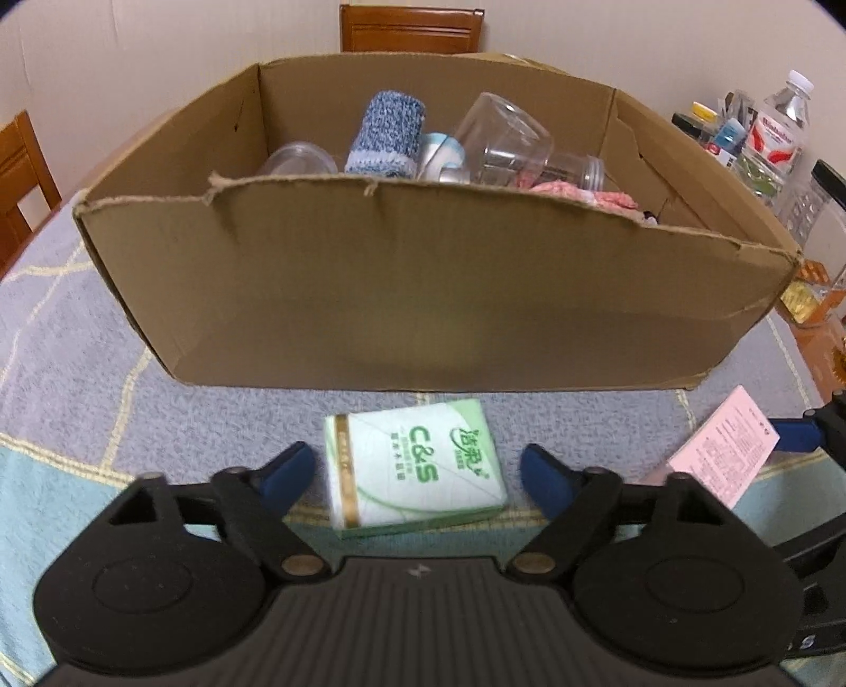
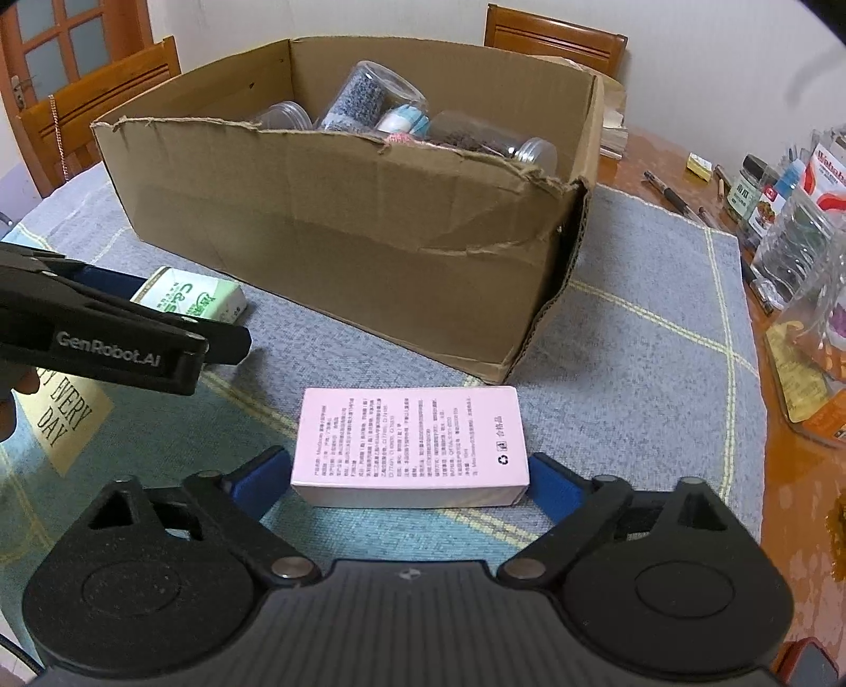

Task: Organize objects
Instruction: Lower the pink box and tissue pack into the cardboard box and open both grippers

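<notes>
Two grippers low over the desk (image 1: 79, 370), both angled down toward a carton (image 1: 423, 296).

Left gripper (image 1: 417, 475): released, blue pads either side of a green-and-white tissue pack (image 1: 415, 470), with a thin gap showing on each side. Pack flat on the grey cloth, just in front of the carton's near wall.

Right gripper (image 2: 410, 475): clenched on a pink box (image 2: 410, 438), pads against its two short ends. Box flat on the cloth, printed face up, near the carton's torn front corner. In the left wrist view, only a corner of this box at the right edge.

Pack and box near each other, both outside the carton.

Inside the carton: clear jars (image 1: 502, 140), some on their sides, and a blue knitted roll (image 1: 386, 135), leaning against the back. Beyond it, wooden chairs (image 1: 410, 29) against the wall. At the desk's right edge, bottles (image 1: 777, 127) and small containers crowded together.
</notes>
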Demonstrator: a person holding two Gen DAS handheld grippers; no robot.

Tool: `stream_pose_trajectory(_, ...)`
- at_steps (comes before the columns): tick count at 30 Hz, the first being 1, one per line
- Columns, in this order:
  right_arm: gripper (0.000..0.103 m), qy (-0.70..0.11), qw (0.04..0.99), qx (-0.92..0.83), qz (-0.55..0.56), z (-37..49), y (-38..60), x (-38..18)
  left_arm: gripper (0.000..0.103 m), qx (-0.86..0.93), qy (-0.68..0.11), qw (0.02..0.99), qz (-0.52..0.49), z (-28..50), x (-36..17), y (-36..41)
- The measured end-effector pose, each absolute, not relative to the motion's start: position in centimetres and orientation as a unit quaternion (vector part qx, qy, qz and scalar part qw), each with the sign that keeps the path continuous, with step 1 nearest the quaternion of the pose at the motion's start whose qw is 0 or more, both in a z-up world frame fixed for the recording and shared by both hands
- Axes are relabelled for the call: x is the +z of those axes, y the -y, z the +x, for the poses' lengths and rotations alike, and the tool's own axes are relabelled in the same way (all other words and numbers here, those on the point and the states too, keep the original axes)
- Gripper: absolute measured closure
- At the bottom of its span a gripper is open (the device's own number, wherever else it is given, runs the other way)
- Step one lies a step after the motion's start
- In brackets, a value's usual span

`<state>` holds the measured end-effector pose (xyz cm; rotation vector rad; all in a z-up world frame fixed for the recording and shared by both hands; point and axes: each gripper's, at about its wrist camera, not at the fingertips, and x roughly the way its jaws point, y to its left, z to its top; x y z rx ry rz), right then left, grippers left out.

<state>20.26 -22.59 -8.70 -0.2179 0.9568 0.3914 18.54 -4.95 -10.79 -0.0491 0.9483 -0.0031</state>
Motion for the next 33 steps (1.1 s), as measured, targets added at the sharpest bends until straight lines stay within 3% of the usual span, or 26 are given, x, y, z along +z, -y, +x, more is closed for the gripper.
stream_pose_trajectory(2,0.017,-0.456,0.864,0.185,-0.103,20.2,22.5,-8.5,0.031,-0.002,-0.455,0.89,-0.019,18.6,-10.7,4.5)
stream_pose_trajectory(14,0.019,-0.472,0.857,0.185,-0.095,20.1,22.8,-6.9,0.036,-0.055,-0.471,0.88,0.011,18.2,-8.7,4.2)
stream_pose_trajectory(33,0.019,-0.389,0.883,0.242,-0.099,20.9,22.8,4.3,0.036,-0.092,-0.399,0.912,0.032,20.5,4.4,3.6)
